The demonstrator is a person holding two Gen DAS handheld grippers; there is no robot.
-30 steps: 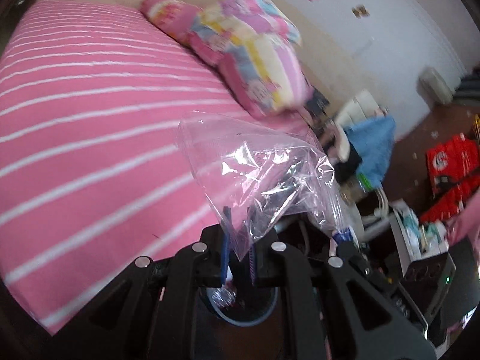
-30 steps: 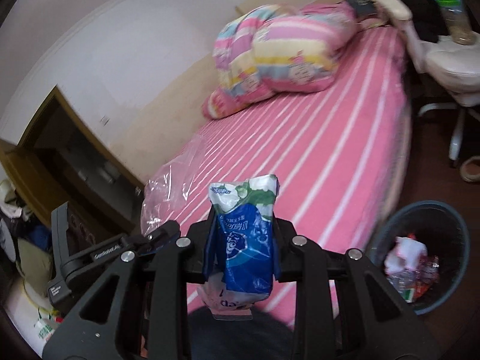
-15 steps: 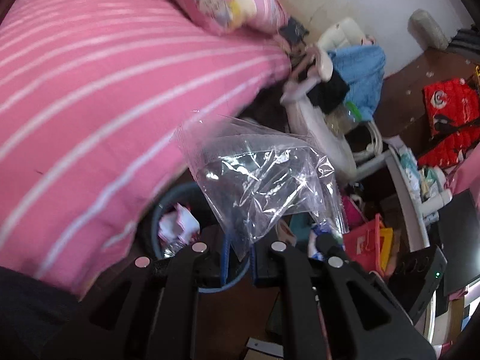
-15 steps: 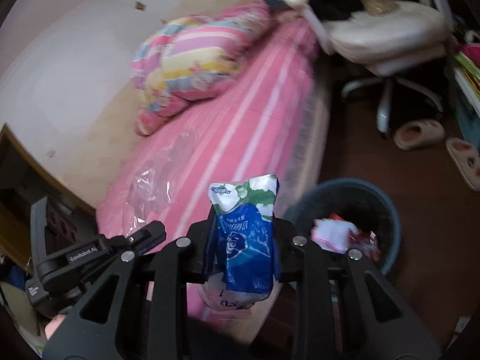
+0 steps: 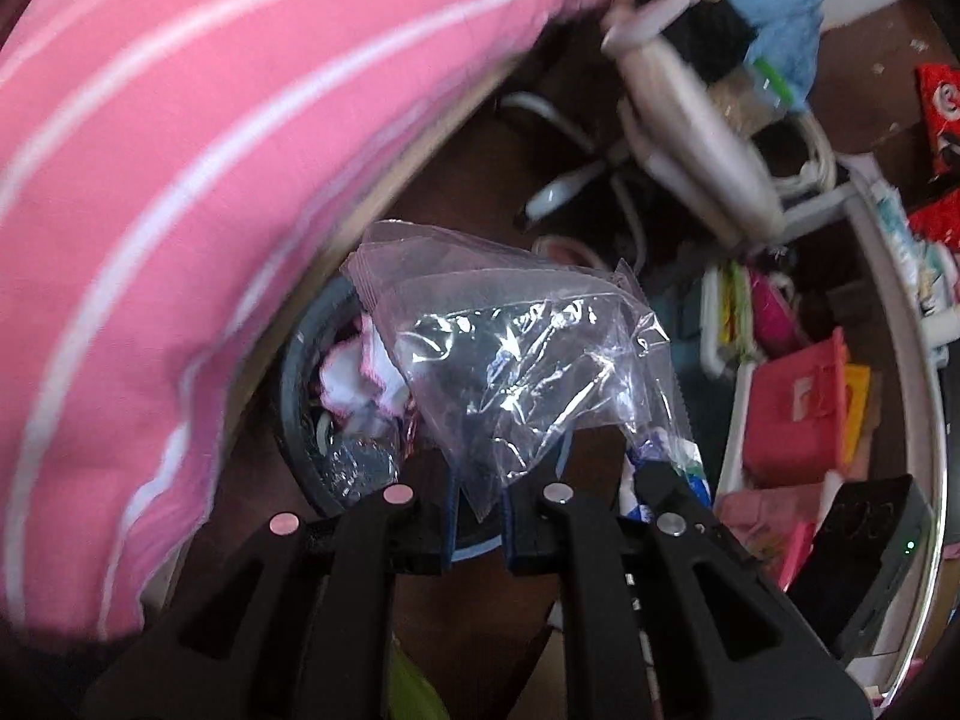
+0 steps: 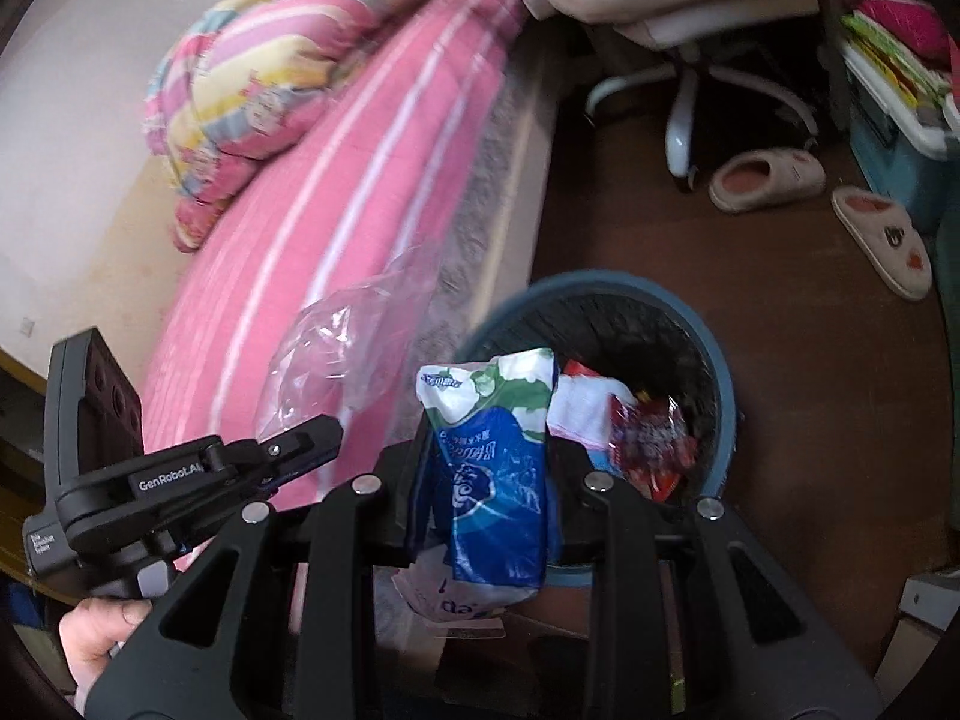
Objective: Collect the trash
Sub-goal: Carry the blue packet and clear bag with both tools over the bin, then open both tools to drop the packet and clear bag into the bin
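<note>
Beside the pink striped bed [image 6: 336, 192], both pieces are lifted but not yet binned. Left gripper [image 5: 477, 519] jaws are clamped on a crumpled clear plastic bag [image 5: 516, 360], right gripper [image 6: 483, 483] jaws on a blue-and-white wrapper [image 6: 492, 456]; the round blue bin [image 6: 723, 384], part-filled, sits just beyond both jaws.

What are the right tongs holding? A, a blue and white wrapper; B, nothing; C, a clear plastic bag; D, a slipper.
A: the right tongs are clamped on the blue and white wrapper, just short of the trash bin.
</note>
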